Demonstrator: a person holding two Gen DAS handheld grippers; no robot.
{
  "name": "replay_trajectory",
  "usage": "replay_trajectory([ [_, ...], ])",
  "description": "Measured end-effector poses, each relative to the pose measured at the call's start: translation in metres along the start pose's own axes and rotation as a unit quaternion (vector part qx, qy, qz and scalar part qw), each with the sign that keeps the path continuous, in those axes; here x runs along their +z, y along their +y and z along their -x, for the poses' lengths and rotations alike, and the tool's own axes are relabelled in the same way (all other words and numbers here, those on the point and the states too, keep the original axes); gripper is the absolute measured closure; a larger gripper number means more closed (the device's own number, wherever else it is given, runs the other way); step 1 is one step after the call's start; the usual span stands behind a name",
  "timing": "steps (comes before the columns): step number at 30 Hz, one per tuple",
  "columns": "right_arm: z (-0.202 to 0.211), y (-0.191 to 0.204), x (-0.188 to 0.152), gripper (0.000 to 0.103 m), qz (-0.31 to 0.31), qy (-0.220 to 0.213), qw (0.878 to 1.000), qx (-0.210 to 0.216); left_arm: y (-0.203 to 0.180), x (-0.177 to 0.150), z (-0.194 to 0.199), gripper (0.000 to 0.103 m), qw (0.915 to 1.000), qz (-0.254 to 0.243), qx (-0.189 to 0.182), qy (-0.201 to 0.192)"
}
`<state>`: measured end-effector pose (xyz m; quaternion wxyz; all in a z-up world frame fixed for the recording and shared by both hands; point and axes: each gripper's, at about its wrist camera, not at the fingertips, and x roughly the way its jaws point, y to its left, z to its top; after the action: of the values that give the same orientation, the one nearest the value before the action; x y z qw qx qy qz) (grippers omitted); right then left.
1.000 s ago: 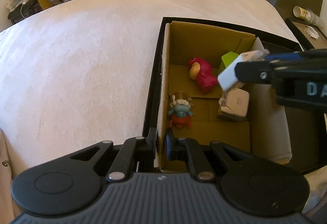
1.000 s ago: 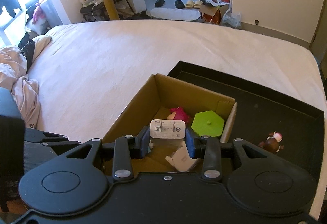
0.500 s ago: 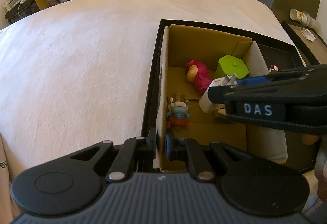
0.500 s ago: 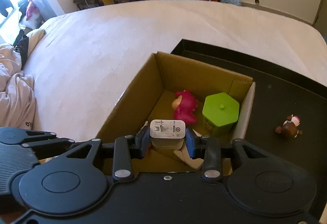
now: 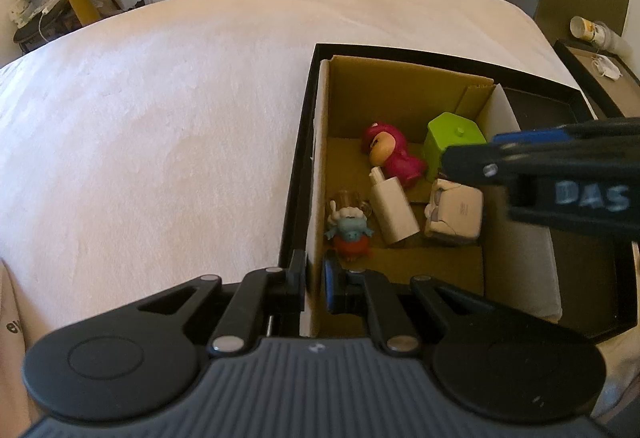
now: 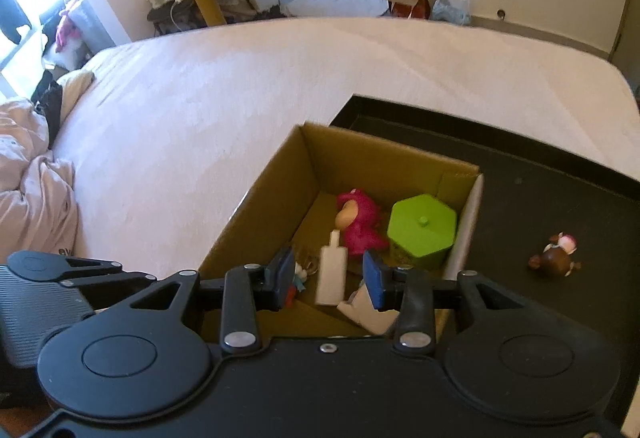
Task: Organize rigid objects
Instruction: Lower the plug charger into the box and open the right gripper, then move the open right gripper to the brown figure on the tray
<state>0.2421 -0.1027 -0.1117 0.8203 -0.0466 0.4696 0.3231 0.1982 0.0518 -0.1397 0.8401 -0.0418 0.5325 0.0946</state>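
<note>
Left gripper [image 5: 315,280] is pinched narrow on the near left wall of the cardboard box [image 5: 320,158], steadying it on the black tray [image 5: 298,166] that lies on the bed [image 5: 160,118]; that grip looks the same as half a second ago. Inside the box, from left to right: a small blue-and-red figurine [image 5: 350,236], the white charger [image 5: 392,208] lying on the floor with its prongs toward the far wall, a pink toy [image 5: 394,154] behind it, a white boxy item [image 5: 454,212] whose nature I cannot make out, and a green hexagonal container [image 5: 454,138] in the far right corner.

Right gripper [image 6: 328,276] now stands wide and empty above the box; half a second ago it was clamped on the charger and lowering it in, so the release has just happened and the charger has dropped between the figurine and the white item; in the right wrist view it is slightly blurred, so it may not have quite settled. By my reading this item is stowed; a brown figurine [image 6: 556,258] sits alone on the tray, right of the box, and is probably the next to fetch.
</note>
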Motion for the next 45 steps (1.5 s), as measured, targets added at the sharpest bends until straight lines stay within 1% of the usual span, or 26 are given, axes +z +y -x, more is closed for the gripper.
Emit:
replay_trajectory([
  [4,0.017,-0.008,0.001,0.058,0.006,-0.02,1.0,-0.009,-0.001,0.001,0.001,0.095,1.0,0.0,0.003,0.0],
  [8,0.032,-0.021,0.0,0.049,0.003,-0.038,0.999,-0.018,-0.002,0.001,0.002,0.095,1.0,-0.004,0.008,-0.001],
  [18,0.048,-0.065,-0.015,0.048,-0.015,-0.05,0.998,-0.036,-0.009,0.005,0.005,0.095,0.9995,-0.008,0.03,0.0],
  [22,0.052,-0.08,-0.021,0.047,-0.024,-0.055,0.998,-0.036,-0.013,0.008,0.005,0.095,0.9992,-0.009,0.04,0.003],
  [24,0.054,-0.087,-0.023,0.046,-0.026,-0.059,0.997,-0.036,-0.015,0.01,0.005,0.095,0.9989,-0.01,0.045,0.006],
  [28,0.057,-0.099,-0.027,0.041,-0.025,-0.066,0.997,-0.037,-0.019,0.012,0.003,0.095,0.9983,-0.014,0.056,0.011],
  [33,0.06,-0.116,-0.033,0.039,-0.028,-0.077,0.996,-0.036,-0.024,0.015,0.0,0.095,0.9972,-0.02,0.071,0.016],
  [38,0.055,-0.134,-0.039,0.035,-0.034,-0.091,0.995,-0.033,-0.03,0.016,0.001,0.095,0.9958,-0.03,0.083,0.024],
  [45,0.035,-0.162,-0.051,0.035,-0.048,-0.087,0.994,-0.039,-0.034,0.021,-0.005,0.095,0.9934,-0.038,0.102,0.036],
])
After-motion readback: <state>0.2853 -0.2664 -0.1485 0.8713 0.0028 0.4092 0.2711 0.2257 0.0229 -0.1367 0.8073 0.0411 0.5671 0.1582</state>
